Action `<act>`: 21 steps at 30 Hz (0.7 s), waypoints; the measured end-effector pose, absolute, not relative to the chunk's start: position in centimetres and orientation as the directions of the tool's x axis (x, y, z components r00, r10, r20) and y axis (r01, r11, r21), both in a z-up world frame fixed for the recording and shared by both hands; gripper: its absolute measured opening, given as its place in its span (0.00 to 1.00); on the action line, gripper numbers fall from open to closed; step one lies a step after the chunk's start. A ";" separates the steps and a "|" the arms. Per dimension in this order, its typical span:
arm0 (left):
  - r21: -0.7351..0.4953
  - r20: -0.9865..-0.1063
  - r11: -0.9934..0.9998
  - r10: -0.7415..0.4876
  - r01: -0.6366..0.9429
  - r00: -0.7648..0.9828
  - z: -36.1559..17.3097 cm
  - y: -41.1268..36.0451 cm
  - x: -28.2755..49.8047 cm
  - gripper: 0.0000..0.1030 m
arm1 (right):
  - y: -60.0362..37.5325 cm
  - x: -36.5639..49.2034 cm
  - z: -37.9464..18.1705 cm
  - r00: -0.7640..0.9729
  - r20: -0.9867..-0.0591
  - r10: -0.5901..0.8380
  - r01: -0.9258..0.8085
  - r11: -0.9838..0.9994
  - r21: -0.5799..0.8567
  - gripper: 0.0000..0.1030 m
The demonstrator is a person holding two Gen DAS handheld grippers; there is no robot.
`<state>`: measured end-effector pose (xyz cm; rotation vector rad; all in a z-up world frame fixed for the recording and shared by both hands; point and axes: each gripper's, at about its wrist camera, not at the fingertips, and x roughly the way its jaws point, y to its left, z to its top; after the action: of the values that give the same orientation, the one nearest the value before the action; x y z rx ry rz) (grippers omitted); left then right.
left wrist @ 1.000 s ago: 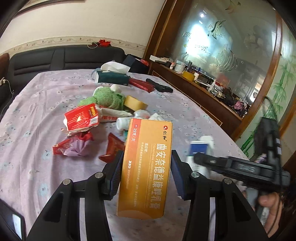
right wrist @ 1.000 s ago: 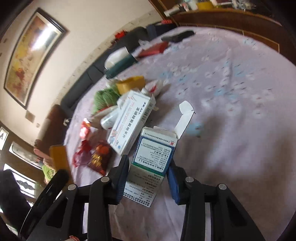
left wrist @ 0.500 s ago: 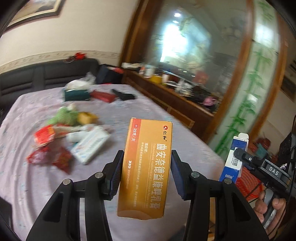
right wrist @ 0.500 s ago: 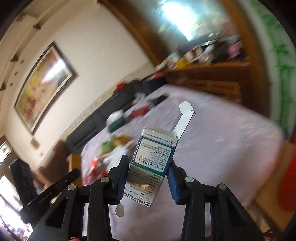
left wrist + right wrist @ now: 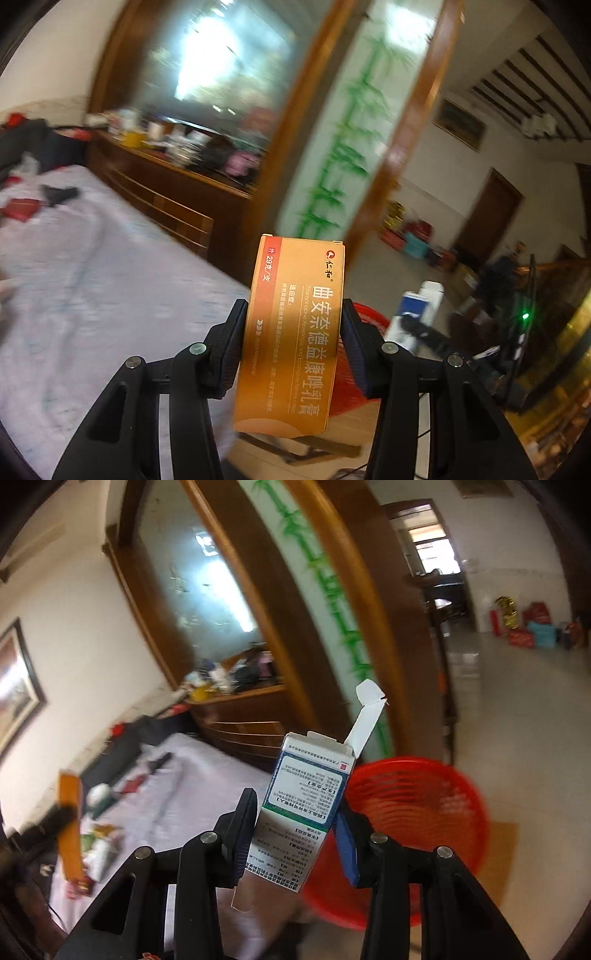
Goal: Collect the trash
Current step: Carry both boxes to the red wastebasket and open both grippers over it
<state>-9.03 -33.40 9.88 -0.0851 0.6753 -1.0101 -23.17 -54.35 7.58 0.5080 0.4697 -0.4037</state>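
My left gripper (image 5: 293, 339) is shut on an orange medicine box (image 5: 295, 332) and holds it upright in the air past the table's edge. My right gripper (image 5: 295, 825) is shut on a blue and white medicine box (image 5: 306, 797) with its top flap open. A red plastic basket (image 5: 413, 819) stands on the floor just behind and right of that box; a strip of it shows in the left wrist view (image 5: 369, 321). The right gripper with its box shows blurred in the left wrist view (image 5: 413, 321). The orange box shows at far left of the right wrist view (image 5: 70, 823).
The table with the lilac cloth (image 5: 92, 280) lies to the left with leftover trash (image 5: 96, 845) on it. A wooden sideboard (image 5: 166, 195) and a glass partition stand behind. Tiled floor (image 5: 517, 738) stretches to the right.
Both grippers have swung right, away from the table, each still holding its box. The red basket has come into view under the right gripper.
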 end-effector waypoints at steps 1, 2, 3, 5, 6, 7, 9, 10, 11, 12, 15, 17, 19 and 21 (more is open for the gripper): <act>-0.373 -0.483 0.523 -0.815 0.767 0.320 9.6 -34.9 -9.1 0.46 | -55.1 -23.3 7.4 0.807 -0.528 -0.266 0.492 0.797 0.351 0.42; -0.376 -0.488 0.504 -0.821 0.778 0.296 9.3 -36.5 -9.1 0.46 | -55.7 -23.5 7.2 0.793 -0.538 -0.287 0.510 0.796 0.328 0.42; -0.378 -0.499 0.488 -0.823 0.787 0.271 9.0 -38.1 -9.0 0.46 | -56.3 -23.5 7.0 0.782 -0.543 -0.305 0.525 0.792 0.311 0.42; -0.394 -0.523 0.455 -0.825 0.799 0.212 8.0 -41.2 -8.9 0.46 | -57.3 -23.6 6.5 0.762 -0.557 -0.329 0.548 0.787 0.284 0.42; -0.402 -0.533 0.446 -0.824 0.800 0.191 7.4 -42.5 -8.9 0.46 | -57.6 -24.0 6.2 0.759 -0.562 -0.328 0.548 0.788 0.281 0.42; -0.409 -0.543 0.436 -0.822 0.802 0.169 6.7 -43.8 -8.7 0.46 | -58.1 -24.4 5.8 0.757 -0.567 -0.325 0.549 0.786 0.283 0.42; -0.424 -0.557 0.421 -0.819 0.802 0.136 5.6 -45.7 -8.4 0.46 | -58.7 -24.7 5.1 0.749 -0.582 -0.316 0.548 0.789 0.277 0.42; -0.427 -0.562 0.418 -0.817 0.801 0.127 5.2 -46.6 -8.2 0.46 | -59.0 -24.9 4.9 0.745 -0.587 -0.317 0.551 0.789 0.274 0.42; -0.429 -0.568 0.414 -0.815 0.803 0.117 4.9 -47.3 -8.2 0.46 | -59.2 -25.1 4.6 0.740 -0.592 -0.318 0.554 0.788 0.270 0.42; -0.431 -0.573 0.409 -0.813 0.804 0.106 4.6 -47.8 -8.0 0.46 | -59.4 -25.4 4.5 0.738 -0.596 -0.317 0.554 0.788 0.268 0.42; -0.431 -0.586 0.409 -0.804 0.805 0.095 3.6 -49.2 -8.0 0.46 | -60.0 -26.0 4.4 0.738 -0.598 -0.313 0.553 0.788 0.269 0.42; -0.437 -0.590 0.407 -0.803 0.802 0.086 3.4 -49.6 -7.9 0.46 | -60.3 -25.7 4.3 0.734 -0.604 -0.311 0.555 0.788 0.268 0.42; -0.432 -0.596 0.409 -0.799 0.804 0.086 3.2 -49.8 -8.1 0.46 | -60.5 -25.6 4.1 0.735 -0.604 -0.307 0.552 0.788 0.271 0.42; -0.426 -0.601 0.416 -0.794 0.804 0.092 3.0 -50.0 -8.3 0.46 | -60.6 -25.7 4.1 0.737 -0.605 -0.301 0.549 0.789 0.277 0.42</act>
<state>-8.33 -50.02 3.03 0.0129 0.8823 -1.1862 -25.65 -60.60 4.05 0.4642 0.5705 -0.4856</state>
